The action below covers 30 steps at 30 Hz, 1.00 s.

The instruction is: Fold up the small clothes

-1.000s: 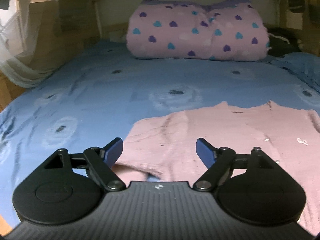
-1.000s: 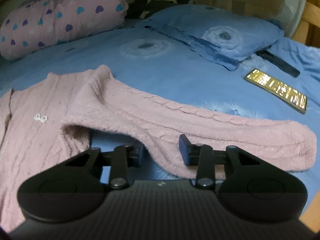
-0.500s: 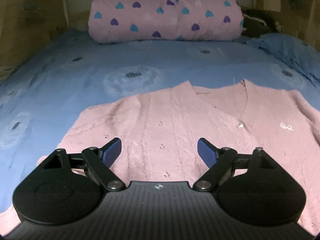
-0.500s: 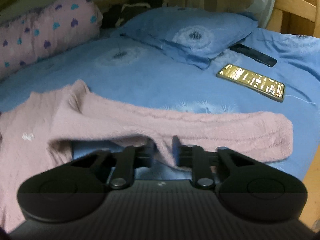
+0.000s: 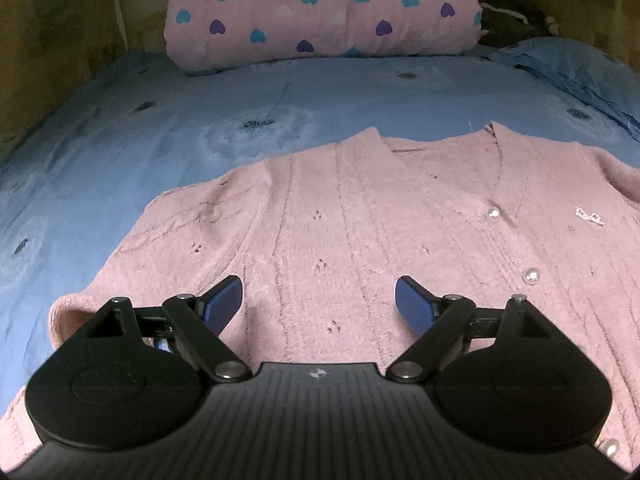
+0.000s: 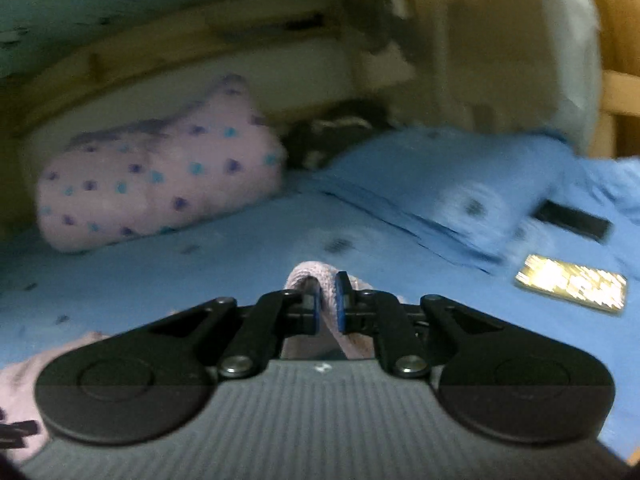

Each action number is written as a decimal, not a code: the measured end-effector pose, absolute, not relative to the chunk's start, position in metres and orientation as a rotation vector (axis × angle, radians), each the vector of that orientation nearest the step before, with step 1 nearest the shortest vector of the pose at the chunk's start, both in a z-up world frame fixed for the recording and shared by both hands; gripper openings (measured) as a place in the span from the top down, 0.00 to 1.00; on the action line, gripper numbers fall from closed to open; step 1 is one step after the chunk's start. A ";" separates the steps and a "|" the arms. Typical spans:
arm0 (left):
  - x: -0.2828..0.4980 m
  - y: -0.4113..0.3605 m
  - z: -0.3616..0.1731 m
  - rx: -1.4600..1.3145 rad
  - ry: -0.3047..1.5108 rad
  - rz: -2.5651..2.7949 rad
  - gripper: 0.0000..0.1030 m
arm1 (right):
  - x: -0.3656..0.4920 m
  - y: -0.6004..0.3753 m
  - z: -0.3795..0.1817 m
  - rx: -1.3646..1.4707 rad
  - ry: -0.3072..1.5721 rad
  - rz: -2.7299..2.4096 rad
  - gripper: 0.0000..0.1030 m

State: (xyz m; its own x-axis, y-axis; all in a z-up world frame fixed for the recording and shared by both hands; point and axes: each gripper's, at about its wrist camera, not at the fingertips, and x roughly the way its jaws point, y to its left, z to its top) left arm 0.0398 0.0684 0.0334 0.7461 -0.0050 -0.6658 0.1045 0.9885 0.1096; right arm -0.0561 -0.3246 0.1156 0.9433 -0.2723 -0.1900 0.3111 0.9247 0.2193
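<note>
The bed [image 5: 168,128] took up nearly everything, a smooth blue sheet printed with pale dandelion puffs, soft enough to give under any push. Across it lay the cardigan [image 5: 360,232], body flat and buttoned, front up, its neck pointing at the headboard. It was a fuzzy pink cable knit, thick and stretchy, with a ribbed V-neck, a neat placket and round pearl buttons [image 5: 532,277] that would snag if dragged.

The sleeve [image 6: 320,280] was pinched in the right gripper [image 6: 327,306], whose jaws had just been closing and were now clamped on a doubled hump of knit. The view was blurred there, so how much sleeve hung below could not be told. In my judgement this was the sleeve fold: carry it high and slow over the body, keep the knit slack, and lay it straight across the chest, not bunched.

The left gripper [image 5: 319,303] hovered low over the body with jaws wide apart and nothing between them. It looked well placed to pin the shoulder while the sleeve came over. Pressing, not pulling, would be the way, since this knit distorts easily.

Behind sat a plump rolled blanket [image 5: 320,12], pink fleece with little hearts. Off to the right lay a phone [image 6: 570,283], flat, hard and glossy, clear of the fold.
</note>
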 end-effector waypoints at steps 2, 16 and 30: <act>0.038 0.068 0.035 0.146 0.716 -0.060 0.15 | -0.050 -0.304 0.124 0.206 0.129 -0.236 0.91; 0.044 0.073 0.029 0.101 0.758 -0.026 0.15 | 0.034 -0.172 0.053 -0.093 0.399 0.172 0.88; 0.051 0.067 0.010 0.095 0.791 -0.001 0.05 | 0.029 -0.170 0.038 -0.022 0.549 0.284 0.40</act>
State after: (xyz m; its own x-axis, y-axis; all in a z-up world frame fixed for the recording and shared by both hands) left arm 0.0507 0.0666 0.0097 0.7030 0.0351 -0.7103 0.0360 0.9957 0.0849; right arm 0.0289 -0.1703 0.0385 0.8149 0.2604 -0.5179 -0.2723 0.9607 0.0545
